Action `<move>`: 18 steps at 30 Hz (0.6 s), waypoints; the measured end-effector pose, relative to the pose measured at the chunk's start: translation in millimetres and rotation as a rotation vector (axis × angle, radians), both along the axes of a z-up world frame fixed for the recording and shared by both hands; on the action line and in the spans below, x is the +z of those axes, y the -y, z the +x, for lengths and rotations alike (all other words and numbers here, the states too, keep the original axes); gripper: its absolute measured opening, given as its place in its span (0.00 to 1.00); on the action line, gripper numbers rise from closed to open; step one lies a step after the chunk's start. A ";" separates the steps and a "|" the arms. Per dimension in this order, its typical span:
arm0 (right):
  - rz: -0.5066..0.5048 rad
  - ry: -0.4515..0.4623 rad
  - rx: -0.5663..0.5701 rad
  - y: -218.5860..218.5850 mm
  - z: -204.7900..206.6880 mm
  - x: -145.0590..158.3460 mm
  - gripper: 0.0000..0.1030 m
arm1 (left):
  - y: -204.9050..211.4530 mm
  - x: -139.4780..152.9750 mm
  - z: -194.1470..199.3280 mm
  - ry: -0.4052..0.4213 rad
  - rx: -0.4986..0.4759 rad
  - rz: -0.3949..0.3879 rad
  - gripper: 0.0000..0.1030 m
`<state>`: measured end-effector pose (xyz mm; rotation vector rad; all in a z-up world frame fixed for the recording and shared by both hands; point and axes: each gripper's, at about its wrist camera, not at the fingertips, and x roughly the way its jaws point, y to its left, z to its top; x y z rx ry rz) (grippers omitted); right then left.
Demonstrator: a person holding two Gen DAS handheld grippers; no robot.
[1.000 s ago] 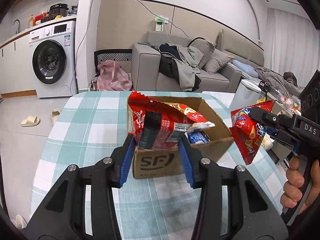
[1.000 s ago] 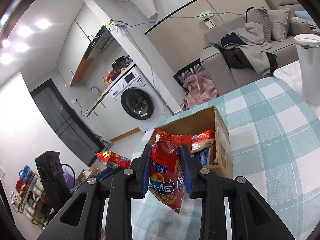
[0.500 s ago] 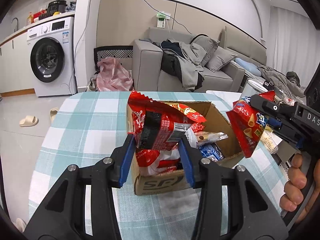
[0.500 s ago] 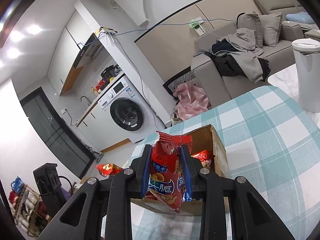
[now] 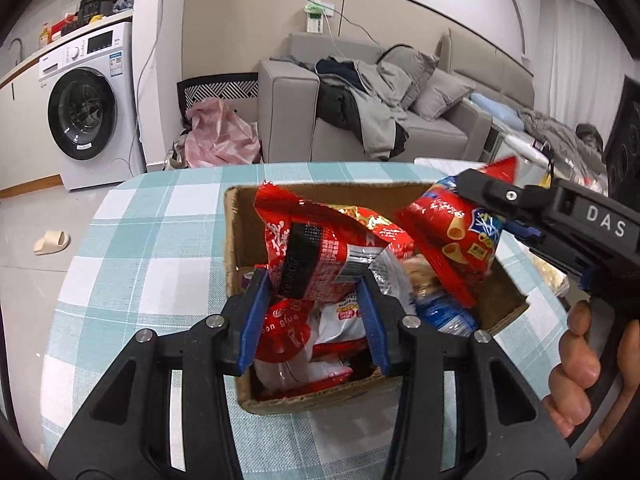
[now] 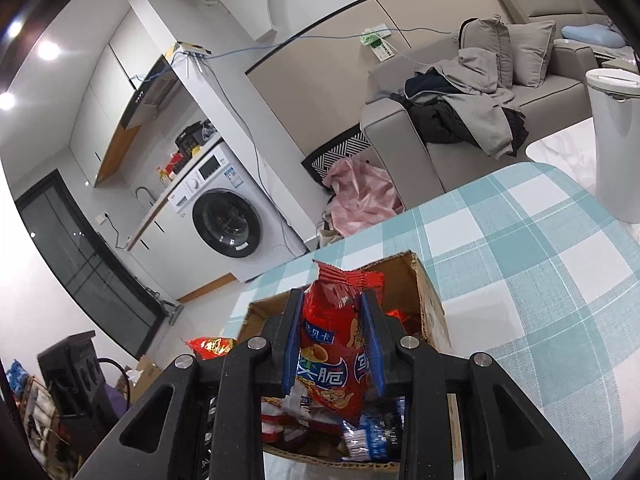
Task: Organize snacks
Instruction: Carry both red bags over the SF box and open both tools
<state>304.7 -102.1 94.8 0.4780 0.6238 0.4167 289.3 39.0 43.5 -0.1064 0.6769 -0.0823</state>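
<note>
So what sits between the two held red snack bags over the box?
Left wrist view: between the left bag and right bag, loose packets inside the cardboard box.

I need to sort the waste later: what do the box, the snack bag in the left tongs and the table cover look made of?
Box: brown corrugated cardboard, matte; raw torn edges show.
Bag in the left tongs: thin glossy plastic film, probably foil-lined; it crinkles and glints silver.
Cover: apparently woven cloth, matte teal-and-white check with visible weave.
</note>
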 end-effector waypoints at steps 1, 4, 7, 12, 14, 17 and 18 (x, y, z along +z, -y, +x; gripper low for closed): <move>-0.011 -0.006 -0.004 -2.3 2.4 -3.6 0.27 | 1.2 -2.4 2.1 0.000 0.002 0.008 0.40; -0.027 -0.018 0.000 -7.2 7.7 -12.2 0.27 | 1.1 -6.9 8.2 -0.005 0.000 0.008 0.40; -0.035 -0.028 0.005 -8.9 12.5 -19.7 0.27 | 1.4 -10.4 13.5 0.000 0.000 0.018 0.40; -0.044 -0.031 0.007 -9.7 18.0 -25.2 0.27 | 6.7 -13.7 16.1 0.006 0.001 0.054 0.40; -0.045 -0.029 0.007 -10.6 17.6 -23.8 0.27 | 6.8 -13.6 18.2 0.003 0.005 0.056 0.40; -0.056 -0.021 0.015 -12.3 15.9 -18.7 0.28 | 7.5 -11.4 16.8 0.002 0.011 0.059 0.40; -0.055 -0.023 0.021 -12.2 15.3 -17.4 0.29 | 7.5 -10.2 15.4 0.006 0.015 0.065 0.40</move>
